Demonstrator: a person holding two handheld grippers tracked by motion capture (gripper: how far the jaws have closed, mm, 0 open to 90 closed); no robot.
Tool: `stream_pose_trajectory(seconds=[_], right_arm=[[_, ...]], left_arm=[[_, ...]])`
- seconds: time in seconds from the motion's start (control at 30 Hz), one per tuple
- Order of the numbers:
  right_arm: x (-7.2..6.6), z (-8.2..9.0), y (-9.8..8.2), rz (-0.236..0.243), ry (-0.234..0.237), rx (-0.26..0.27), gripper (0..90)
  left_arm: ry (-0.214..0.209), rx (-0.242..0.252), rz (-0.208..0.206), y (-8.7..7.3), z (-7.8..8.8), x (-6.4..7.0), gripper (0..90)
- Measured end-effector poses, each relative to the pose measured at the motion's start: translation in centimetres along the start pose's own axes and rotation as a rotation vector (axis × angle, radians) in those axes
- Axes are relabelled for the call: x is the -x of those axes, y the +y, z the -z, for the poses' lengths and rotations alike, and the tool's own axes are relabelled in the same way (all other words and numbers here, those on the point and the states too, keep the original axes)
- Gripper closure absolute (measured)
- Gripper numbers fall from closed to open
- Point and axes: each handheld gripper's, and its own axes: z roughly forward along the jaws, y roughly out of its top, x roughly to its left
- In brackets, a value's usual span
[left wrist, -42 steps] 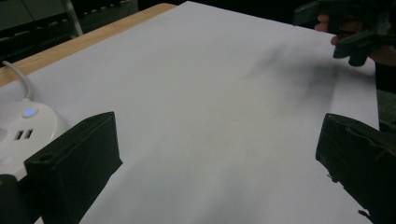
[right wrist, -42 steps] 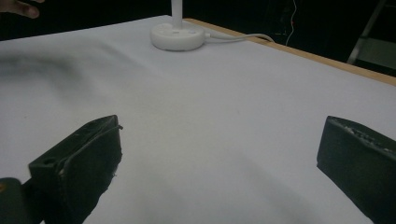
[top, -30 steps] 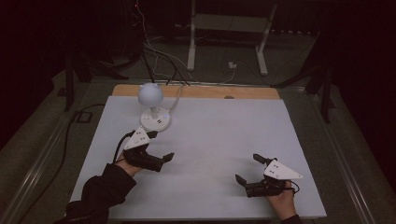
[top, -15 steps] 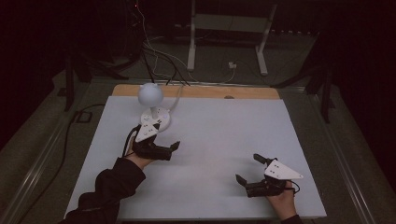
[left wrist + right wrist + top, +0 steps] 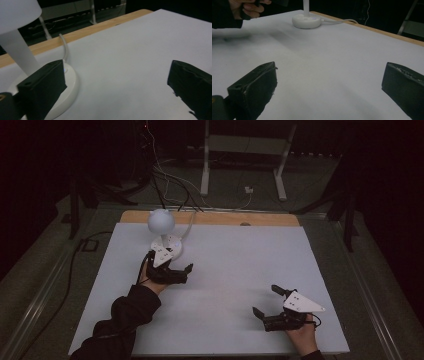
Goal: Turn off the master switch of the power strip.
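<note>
A small white desk lamp stands at the table's back left, with a round head (image 5: pixel 161 221) over a disc base (image 5: pixel 169 245). My left gripper (image 5: pixel 176 264) is open right at the base's near side. In the left gripper view its left jaw sits against the lamp base (image 5: pixel 71 82), beside the white stem (image 5: pixel 17 52), with nothing between the jaws (image 5: pixel 115 87). My right gripper (image 5: pixel 265 300) rests open near the front right of the table. Its view shows empty white surface between the jaws (image 5: pixel 329 85) and the lamp base (image 5: pixel 306 21) far off.
The white table top (image 5: pixel 240 265) has a wooden strip (image 5: pixel 270 219) along its far edge. The lamp's white cable (image 5: pixel 65 47) runs off the back. A metal stand (image 5: pixel 245 150) and floor cables (image 5: pixel 170 180) lie beyond the table.
My left gripper has moved forward and a little right, from mid-left of the table up to the lamp base. The right gripper has stayed put.
</note>
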Motion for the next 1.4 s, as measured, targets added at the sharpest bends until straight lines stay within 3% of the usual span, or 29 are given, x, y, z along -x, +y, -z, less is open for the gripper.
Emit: stream_pose_trajectory(seconds=[0.17,0.23,0.3,0.43,0.77,1.17,1.27,1.4], right_arm=[[0.0,0.0,0.0,-0.001,0.0,-0.002,0.0],[0.0,-0.1,0.0,-0.005,0.003,-0.002,0.0],[0.0,0.0,0.0,-0.005,0.003,-0.002,0.0],[0.0,0.0,0.0,-0.01,0.005,0.0,0.0],[0.1,0.1,0.0,-0.014,0.01,0.004,0.0],[0.2,0.2,0.0,-0.021,0.013,0.008,0.0],[0.2,0.2,0.0,-0.021,0.014,0.01,0.0],[0.2,0.3,0.0,-0.021,0.013,0.011,0.0]], left_arm=[[0.071,0.004,0.012,-0.2,-0.9,-0.3,9.7],[0.078,0.009,0.01,-0.2,-1.2,-0.4,16.4],[0.088,0.008,0.023,-0.2,-1.6,-0.5,17.2],[0.138,0.033,0.013,-0.3,-2.2,-0.5,26.7],[0.239,0.034,0.068,-0.7,-3.6,-1.3,60.4],[0.278,0.009,0.057,-0.4,-5.5,-2.7,88.7],[0.271,-0.007,0.037,-0.4,-6.0,-3.1,90.0],[0.292,-0.022,0.004,-0.5,-6.8,-3.6,90.0]])
